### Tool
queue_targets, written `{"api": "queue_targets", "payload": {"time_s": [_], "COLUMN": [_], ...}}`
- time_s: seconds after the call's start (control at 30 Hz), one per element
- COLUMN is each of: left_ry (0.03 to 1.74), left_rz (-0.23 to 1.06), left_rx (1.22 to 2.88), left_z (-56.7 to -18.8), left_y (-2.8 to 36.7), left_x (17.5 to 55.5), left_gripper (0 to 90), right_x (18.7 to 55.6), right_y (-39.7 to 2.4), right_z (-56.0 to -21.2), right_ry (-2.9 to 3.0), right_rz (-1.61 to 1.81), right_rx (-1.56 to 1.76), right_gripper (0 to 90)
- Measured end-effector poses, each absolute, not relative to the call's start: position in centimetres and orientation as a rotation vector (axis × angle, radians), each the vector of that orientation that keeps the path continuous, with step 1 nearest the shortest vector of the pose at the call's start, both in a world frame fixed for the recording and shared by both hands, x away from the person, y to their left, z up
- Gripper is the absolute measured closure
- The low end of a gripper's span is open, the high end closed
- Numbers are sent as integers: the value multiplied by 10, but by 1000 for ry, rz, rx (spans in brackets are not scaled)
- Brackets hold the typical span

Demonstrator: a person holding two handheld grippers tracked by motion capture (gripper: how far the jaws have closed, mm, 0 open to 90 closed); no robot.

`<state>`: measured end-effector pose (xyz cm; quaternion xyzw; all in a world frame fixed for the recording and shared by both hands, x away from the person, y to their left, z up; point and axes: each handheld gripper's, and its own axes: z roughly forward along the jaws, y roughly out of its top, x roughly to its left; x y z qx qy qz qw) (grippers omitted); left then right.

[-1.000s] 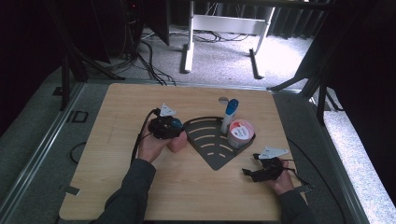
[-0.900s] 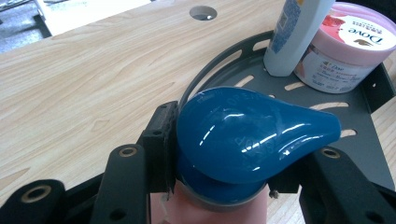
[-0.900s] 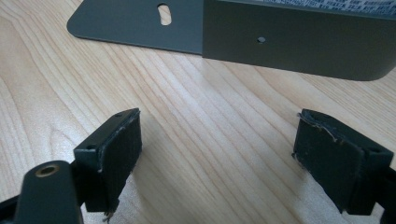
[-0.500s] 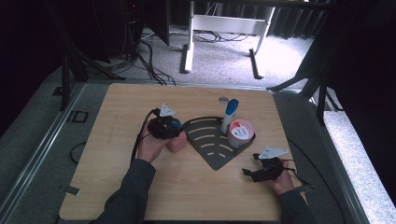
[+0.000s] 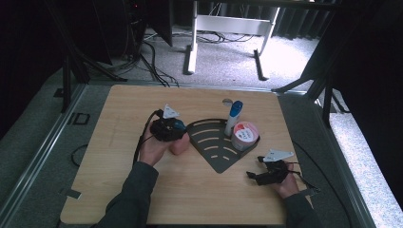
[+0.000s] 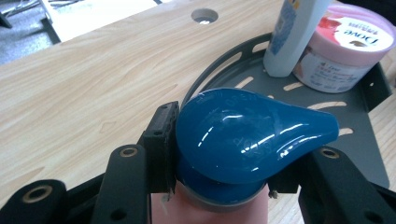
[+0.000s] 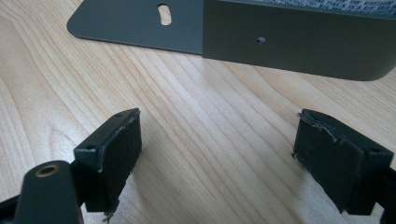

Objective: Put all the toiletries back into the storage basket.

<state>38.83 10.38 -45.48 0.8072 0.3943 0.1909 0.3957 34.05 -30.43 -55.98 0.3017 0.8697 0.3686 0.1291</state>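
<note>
Between the left gripper's (image 6: pixel 224 154) clamped jaws, the blue-capped bottle (image 6: pixel 247 135) hides its pink body, just left of the tray (image 5: pixel 214 142); the right gripper's (image 7: pixel 219 158) jaws stand apart.

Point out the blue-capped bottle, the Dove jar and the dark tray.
blue-capped bottle (image 6: pixel 243 135), left gripper view, on the blue cap's top.
Dove jar (image 6: pixel 355 35), left gripper view, on its lid label.
dark tray (image 5: pixel 216 154), high view, on its slotted floor.

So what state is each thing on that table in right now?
Pink bottle with blue teardrop cap: upright, capped, gripped by left tongs.
Right tongs: open, empty.
White bottle with blue cap: upright in dark fan-shaped metal tray.
Pink Dove tub: lidded, in tray.
</note>
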Motion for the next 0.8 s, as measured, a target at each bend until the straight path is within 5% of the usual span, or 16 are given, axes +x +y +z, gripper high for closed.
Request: {"api": "queue_targets", "payload": {"time_s": [0.8], "left_ry": [974], "left_rz": [499], "left_rx": [2047], "left_z": [-431], "left_y": [99], "left_x": [387], "left_gripper": [529], "right_x": [340], "right_y": [-304], "right_z": [-560], "right_ry": [2528], "right_rz": [1072], "right_rx": [877], "right_gripper": [150]}}
